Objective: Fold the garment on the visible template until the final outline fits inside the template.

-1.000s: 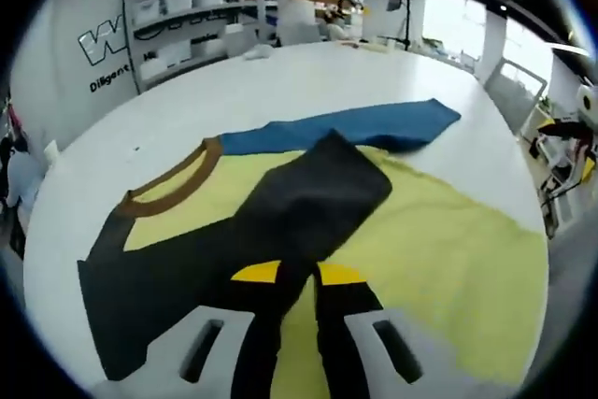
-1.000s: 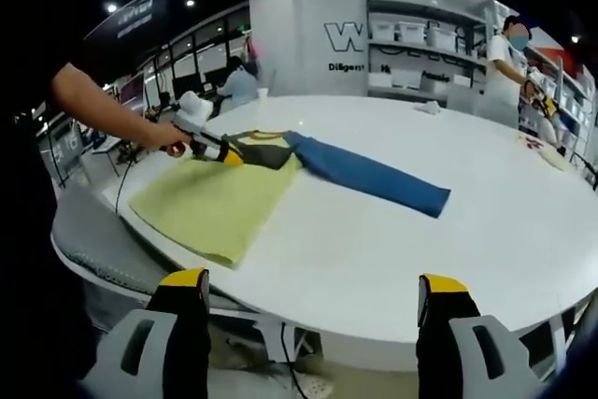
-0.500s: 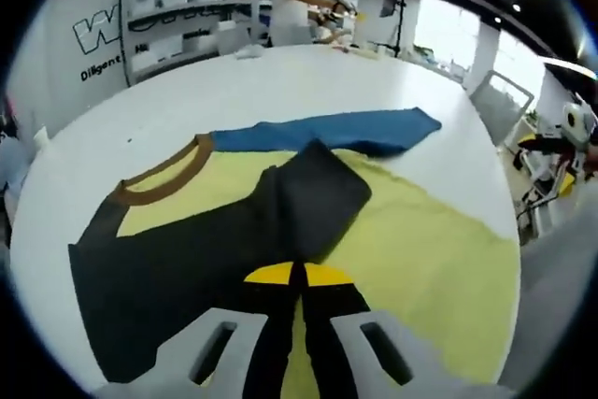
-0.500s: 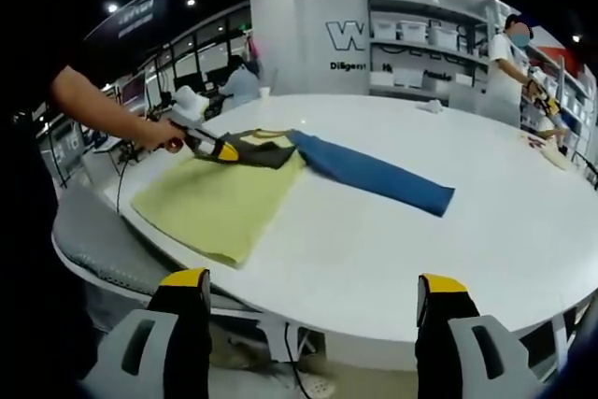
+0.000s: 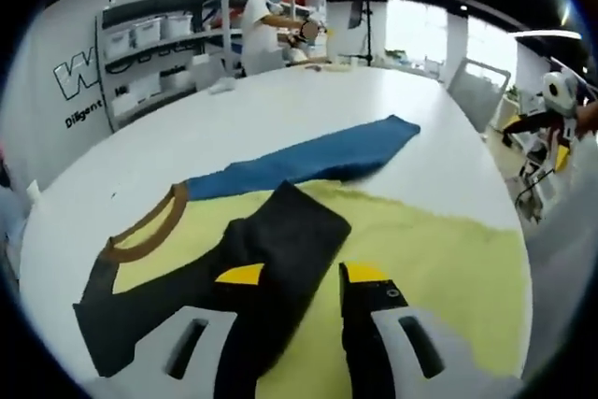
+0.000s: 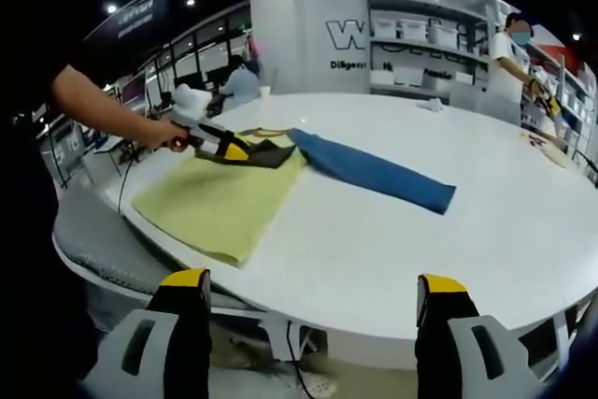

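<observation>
A garment lies on the round white table [image 6: 439, 249]. Its yellow body [image 5: 430, 259] is spread flat, with a brown collar [image 5: 145, 231] at the left. The black sleeve [image 5: 280, 240] is folded in across the yellow body, and the blue sleeve [image 5: 318, 156] stretches out straight behind it. My left gripper [image 5: 304, 275] stands open just over the sleeve's end, the black cloth lying between its jaws. In the right gripper view a hand holds that left gripper [image 6: 222, 147] at the garment's [image 6: 220, 203] collar end. My right gripper [image 6: 313, 280] is open and empty, off the table's near edge.
Shelves with white bins [image 5: 149, 39] line the back wall, and a person [image 5: 262, 21] works beside them. Small items [image 6: 430, 106] lie on the table's far side. The blue sleeve [image 6: 374, 173] points toward open tabletop. A chair [image 5: 472, 91] stands past the table's right edge.
My left gripper's jaws, pressed together on the black sleeve half a second ago, have parted and let it go. The sleeve lies folded on the yellow body. The right gripper has stayed put.
</observation>
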`<state>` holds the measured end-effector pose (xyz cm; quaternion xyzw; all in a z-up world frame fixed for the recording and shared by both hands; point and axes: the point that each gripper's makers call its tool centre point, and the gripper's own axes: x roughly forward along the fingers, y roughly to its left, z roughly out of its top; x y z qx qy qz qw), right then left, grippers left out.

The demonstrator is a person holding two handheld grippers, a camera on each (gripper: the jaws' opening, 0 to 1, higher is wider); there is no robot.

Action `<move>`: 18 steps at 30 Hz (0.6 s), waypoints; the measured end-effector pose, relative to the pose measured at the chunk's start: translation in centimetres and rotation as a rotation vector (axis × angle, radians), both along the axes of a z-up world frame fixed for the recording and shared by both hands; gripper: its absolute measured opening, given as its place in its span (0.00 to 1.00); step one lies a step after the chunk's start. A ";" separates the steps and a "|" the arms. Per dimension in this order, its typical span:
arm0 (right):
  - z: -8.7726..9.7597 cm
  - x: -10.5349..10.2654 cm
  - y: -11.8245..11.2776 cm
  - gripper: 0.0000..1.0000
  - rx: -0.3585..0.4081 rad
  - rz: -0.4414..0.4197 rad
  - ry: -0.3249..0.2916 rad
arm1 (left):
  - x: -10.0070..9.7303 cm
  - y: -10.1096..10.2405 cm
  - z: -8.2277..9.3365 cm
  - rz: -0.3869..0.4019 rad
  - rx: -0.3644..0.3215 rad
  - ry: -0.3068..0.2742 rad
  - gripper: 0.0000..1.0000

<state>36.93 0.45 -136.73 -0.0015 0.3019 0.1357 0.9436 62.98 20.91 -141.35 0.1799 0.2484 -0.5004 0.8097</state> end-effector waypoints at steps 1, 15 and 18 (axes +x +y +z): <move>0.0 0.0 -0.1 0.90 0.002 -0.003 -0.001 | -0.2 -0.5 0.0 -0.015 0.002 -0.004 0.28; 0.0 -1.1 -0.7 0.90 0.002 -0.030 0.007 | -0.2 -3.9 -0.9 -0.066 0.035 -0.011 0.27; 0.1 -1.2 -0.8 0.90 0.003 -0.034 0.006 | 0.1 -4.1 -1.4 -0.067 0.046 -0.010 0.26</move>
